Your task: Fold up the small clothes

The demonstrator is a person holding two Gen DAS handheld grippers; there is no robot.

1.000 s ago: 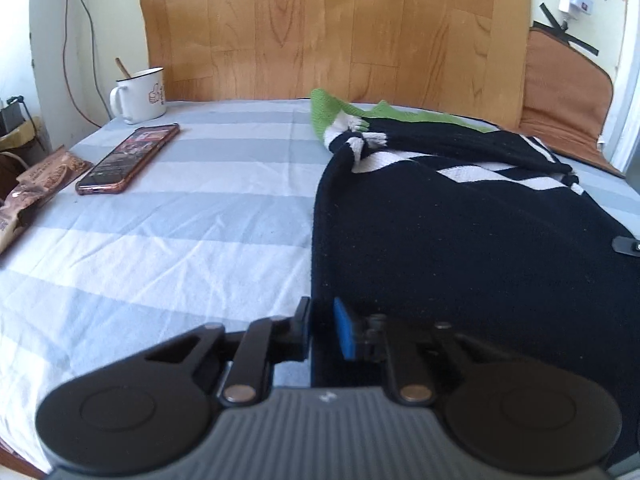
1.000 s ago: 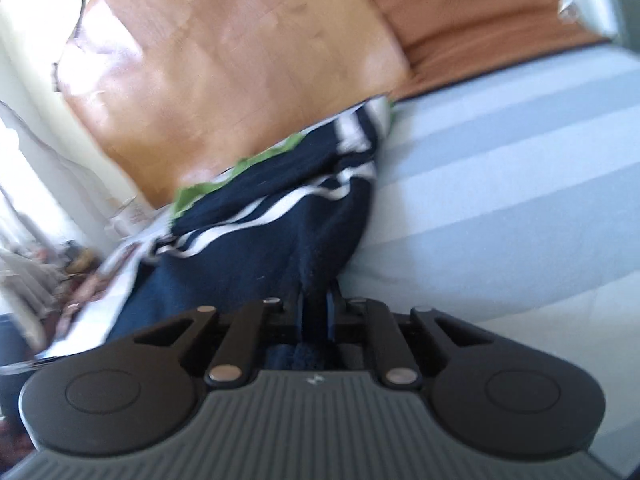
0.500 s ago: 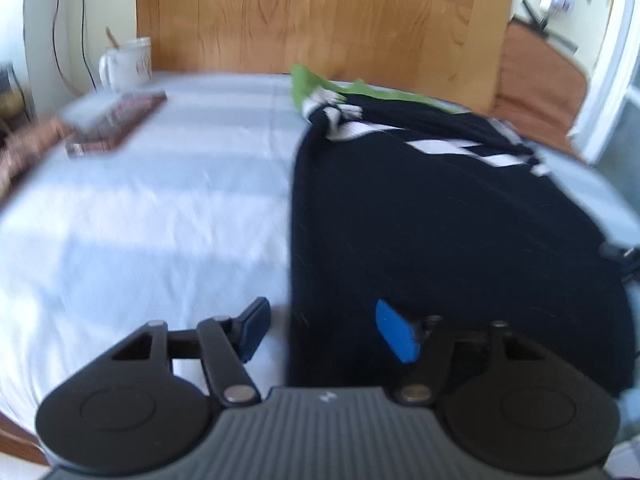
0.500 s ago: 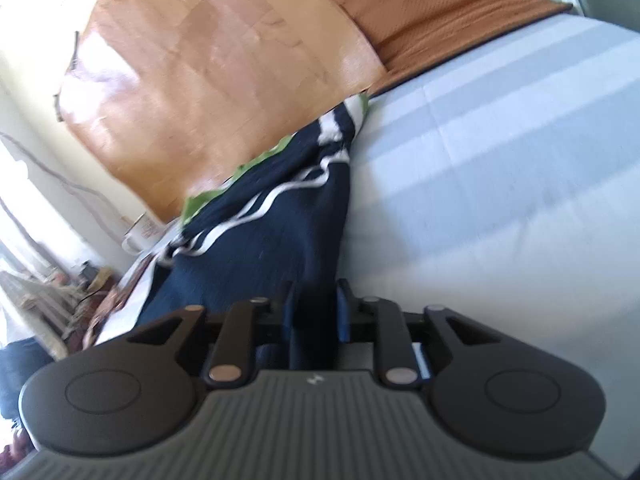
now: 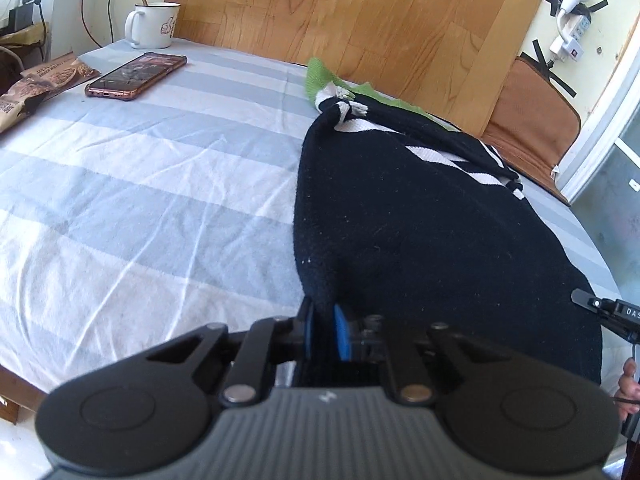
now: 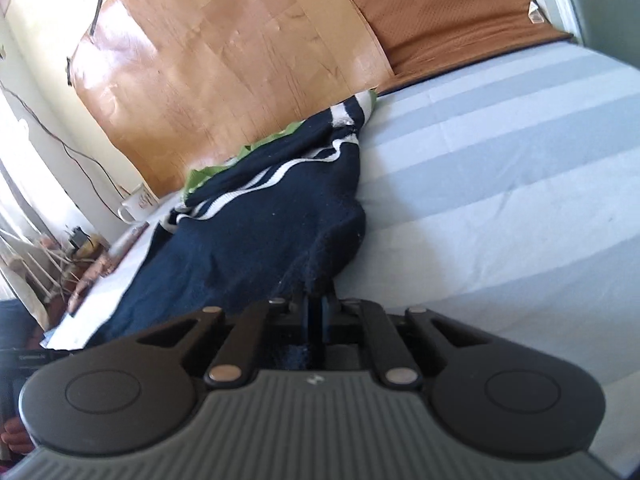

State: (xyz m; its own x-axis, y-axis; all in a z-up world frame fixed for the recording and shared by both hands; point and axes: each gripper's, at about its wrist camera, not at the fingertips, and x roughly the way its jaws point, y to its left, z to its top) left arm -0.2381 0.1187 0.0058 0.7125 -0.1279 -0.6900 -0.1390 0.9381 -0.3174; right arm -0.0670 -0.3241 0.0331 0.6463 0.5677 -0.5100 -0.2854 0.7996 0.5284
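A dark navy knit garment (image 5: 420, 220) with white stripes and a green far edge lies on the striped bed sheet (image 5: 140, 200). My left gripper (image 5: 322, 330) is shut on the garment's near left corner, which is pulled up into a small peak. My right gripper (image 6: 318, 312) is shut on the garment's (image 6: 248, 240) near right corner, also lifted a little off the sheet (image 6: 500, 200). The right gripper's tip shows at the right edge of the left wrist view (image 5: 600, 312).
A phone (image 5: 136, 74), a white mug (image 5: 154, 24) and a brown snack packet (image 5: 36, 88) lie at the far left of the bed. A wooden headboard (image 5: 340, 16) stands behind, with a brown cushion (image 5: 532, 120) at the far right.
My left gripper opened half a second ago and has now shut again on the garment's near left corner. The right gripper stayed shut on its corner and tilted.
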